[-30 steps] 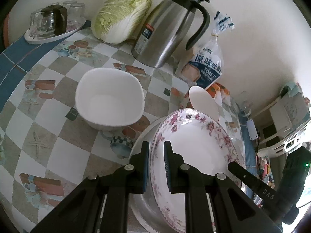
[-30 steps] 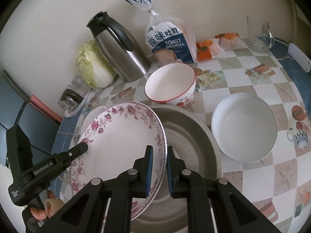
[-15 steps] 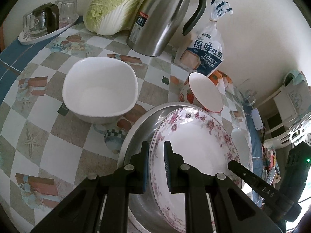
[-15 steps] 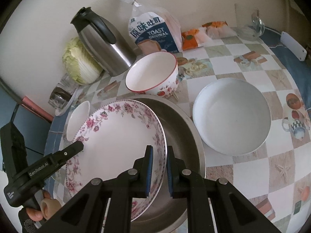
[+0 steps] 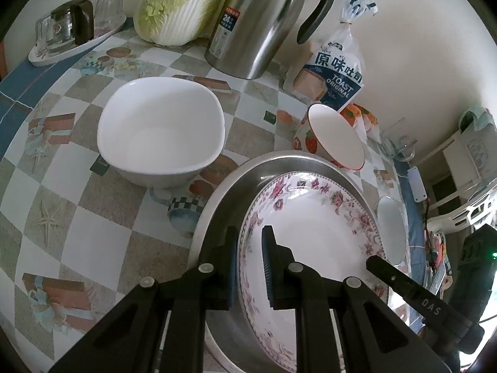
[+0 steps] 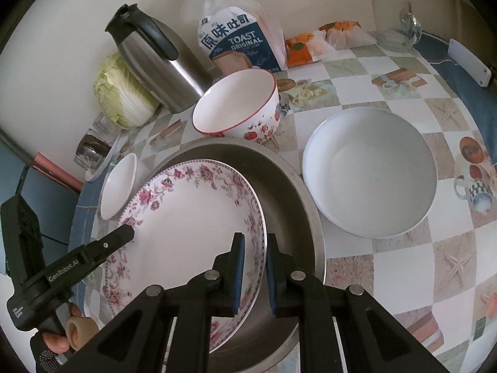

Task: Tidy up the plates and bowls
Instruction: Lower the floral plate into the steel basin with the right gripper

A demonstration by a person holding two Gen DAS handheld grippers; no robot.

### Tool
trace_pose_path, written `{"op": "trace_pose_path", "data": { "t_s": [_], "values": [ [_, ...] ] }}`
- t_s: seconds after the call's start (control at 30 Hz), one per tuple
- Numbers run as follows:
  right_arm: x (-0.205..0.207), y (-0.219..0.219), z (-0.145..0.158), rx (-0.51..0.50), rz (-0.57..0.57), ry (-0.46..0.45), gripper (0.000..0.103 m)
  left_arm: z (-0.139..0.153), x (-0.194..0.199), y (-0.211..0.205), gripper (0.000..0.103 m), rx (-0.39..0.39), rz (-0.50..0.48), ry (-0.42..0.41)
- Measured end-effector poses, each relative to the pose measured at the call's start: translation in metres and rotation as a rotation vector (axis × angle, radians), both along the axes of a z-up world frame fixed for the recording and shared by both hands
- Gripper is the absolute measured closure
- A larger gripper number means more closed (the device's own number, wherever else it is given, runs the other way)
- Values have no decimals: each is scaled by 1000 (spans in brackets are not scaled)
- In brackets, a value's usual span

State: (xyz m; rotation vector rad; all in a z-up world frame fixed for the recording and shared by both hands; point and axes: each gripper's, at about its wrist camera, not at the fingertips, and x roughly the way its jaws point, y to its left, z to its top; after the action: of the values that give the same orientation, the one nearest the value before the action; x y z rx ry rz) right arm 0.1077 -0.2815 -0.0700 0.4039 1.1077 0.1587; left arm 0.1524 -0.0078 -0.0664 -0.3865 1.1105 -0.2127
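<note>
A floral-rimmed plate [image 5: 316, 236] [image 6: 186, 223] lies low inside a large steel basin [image 5: 223, 199] [image 6: 285, 186]. My left gripper [image 5: 250, 261] is shut on the plate's left rim. My right gripper [image 6: 255, 267] is shut on its right rim. A white squarish bowl [image 5: 161, 130] [image 6: 119, 186] stands left of the basin. A strawberry-printed bowl [image 5: 335, 136] [image 6: 239, 108] stands behind the basin. A round white bowl [image 6: 369, 171] [image 5: 391, 230] stands right of it.
A steel thermos jug [image 5: 264, 21] [image 6: 152, 59], a napa cabbage [image 5: 183, 3] [image 6: 121, 96], a toast bag [image 5: 335, 71] [image 6: 239, 43] and a tray of glasses [image 5: 71, 31] line the wall. Orange snack packets [image 6: 313, 43] and a glass [image 6: 394, 21] stand at the far right.
Both grippers have lowered the floral plate deeper into the steel basin, still gripping its rims. The table objects look closer in both views.
</note>
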Motion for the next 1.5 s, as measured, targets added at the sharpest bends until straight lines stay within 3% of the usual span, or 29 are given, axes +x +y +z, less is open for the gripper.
{"op": "trace_pose_path", "data": {
  "t_s": [1.37, 1.5],
  "values": [
    [5, 6, -10, -51, 9, 44, 89, -16, 1, -5, 88, 49, -5, 82],
    [5, 11, -8, -99, 23, 41, 89, -16, 1, -6, 88, 46, -3, 83]
  ]
}}
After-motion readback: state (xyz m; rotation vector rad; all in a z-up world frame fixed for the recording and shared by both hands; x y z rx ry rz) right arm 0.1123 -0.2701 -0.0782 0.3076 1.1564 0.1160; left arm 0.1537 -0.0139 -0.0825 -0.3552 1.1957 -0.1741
